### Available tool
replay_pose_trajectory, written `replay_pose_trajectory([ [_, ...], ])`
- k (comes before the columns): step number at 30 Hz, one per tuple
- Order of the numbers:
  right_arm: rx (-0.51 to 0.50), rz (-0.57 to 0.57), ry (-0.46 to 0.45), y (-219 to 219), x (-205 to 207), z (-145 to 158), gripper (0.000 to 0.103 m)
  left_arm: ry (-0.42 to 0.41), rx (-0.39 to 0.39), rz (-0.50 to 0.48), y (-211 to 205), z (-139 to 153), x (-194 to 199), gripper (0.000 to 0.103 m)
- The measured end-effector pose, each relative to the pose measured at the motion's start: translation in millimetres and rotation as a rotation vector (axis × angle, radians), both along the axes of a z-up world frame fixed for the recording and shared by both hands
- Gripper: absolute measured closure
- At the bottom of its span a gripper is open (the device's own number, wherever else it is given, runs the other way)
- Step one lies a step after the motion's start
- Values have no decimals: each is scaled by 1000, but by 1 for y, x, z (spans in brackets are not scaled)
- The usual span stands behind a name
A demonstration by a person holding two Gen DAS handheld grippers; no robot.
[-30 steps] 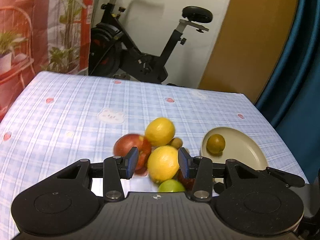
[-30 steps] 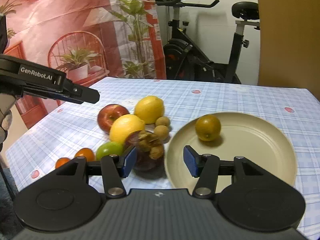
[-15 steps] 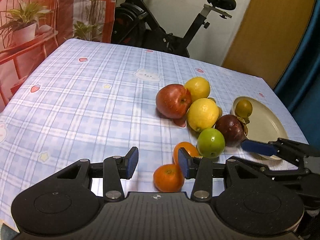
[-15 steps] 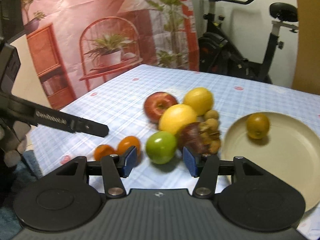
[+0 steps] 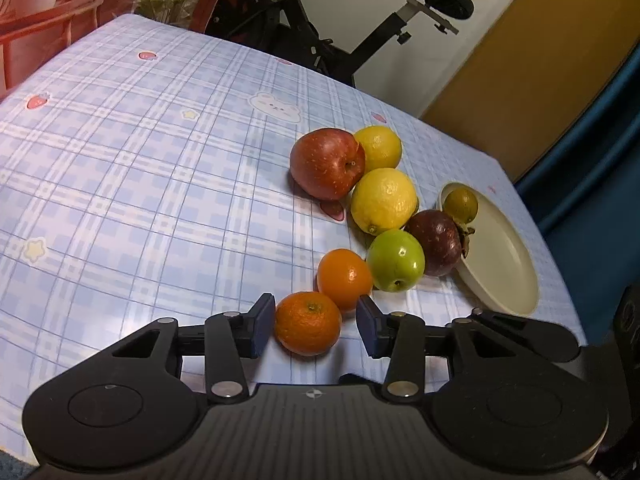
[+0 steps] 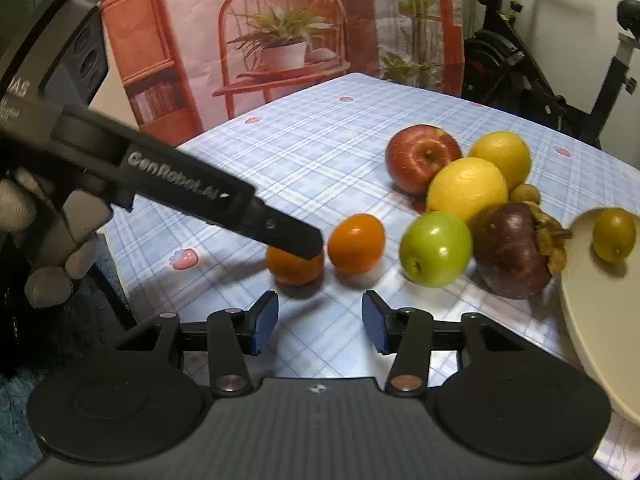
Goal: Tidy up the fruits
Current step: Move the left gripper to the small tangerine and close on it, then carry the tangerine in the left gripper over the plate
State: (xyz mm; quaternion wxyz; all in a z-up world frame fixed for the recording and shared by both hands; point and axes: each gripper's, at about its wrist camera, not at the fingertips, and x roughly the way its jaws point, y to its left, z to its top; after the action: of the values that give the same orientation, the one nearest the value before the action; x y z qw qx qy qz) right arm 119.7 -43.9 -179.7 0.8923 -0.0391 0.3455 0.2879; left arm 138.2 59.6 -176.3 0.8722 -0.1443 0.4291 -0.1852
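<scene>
Jaws first: the left gripper (image 5: 316, 326) stands partly open around the nearer tangerine (image 5: 308, 323) at lower centre of the left wrist view, its left pad just beside the peel and a clear gap on the right, so nothing is clamped; the right gripper (image 6: 319, 327) is closing on bare cloth at lower centre of its own view, with no fruit between its pads. By size, the blue checked tablecloth (image 5: 140, 184) fills most of both views. At the right edge lies a cream plate (image 5: 508, 256) holding one small greenish-brown fruit (image 5: 461, 205) near its upper rim. Left of the plate the loose fruits cluster: a red apple (image 5: 327, 168) uppermost, touching a lemon (image 5: 379, 148) behind it and a second lemon (image 5: 383, 200) below; a dark purple mangosteen (image 5: 436, 242) sits just beside the plate's rim, a green apple (image 5: 395, 261) touches it, and a second tangerine (image 5: 345, 279) lies against the gripped-around one. In the right wrist view a small brown fruit (image 6: 526, 193) peeks from behind the lemons.
</scene>
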Motion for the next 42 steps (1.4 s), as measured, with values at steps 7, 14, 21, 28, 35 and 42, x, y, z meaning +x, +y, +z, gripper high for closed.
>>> replay_pose_trajectory([
  [7, -4, 18, 22, 12, 5, -3, 55, 14, -52, -46, -2, -1, -2, 59],
  [14, -21, -10, 16, 10, 7, -5, 61, 18, -55, -84, -12, -3, -4, 59],
  [21, -93, -48, -27, 11, 4, -7, 61, 0, -28, -130, -26, -8, -6, 62],
  [28, -77, -53, -26, 3, -1, -7, 63, 6, -37, -111, -23, -12, -4, 64],
  [35, -67, -54, -27, 0, -1, -7, 63, 0, -29, -122, -29, -16, -3, 63],
  [42, -51, -70, -24, -4, 0, -8, 60, -9, -22, -134, -31, -16, -4, 64],
])
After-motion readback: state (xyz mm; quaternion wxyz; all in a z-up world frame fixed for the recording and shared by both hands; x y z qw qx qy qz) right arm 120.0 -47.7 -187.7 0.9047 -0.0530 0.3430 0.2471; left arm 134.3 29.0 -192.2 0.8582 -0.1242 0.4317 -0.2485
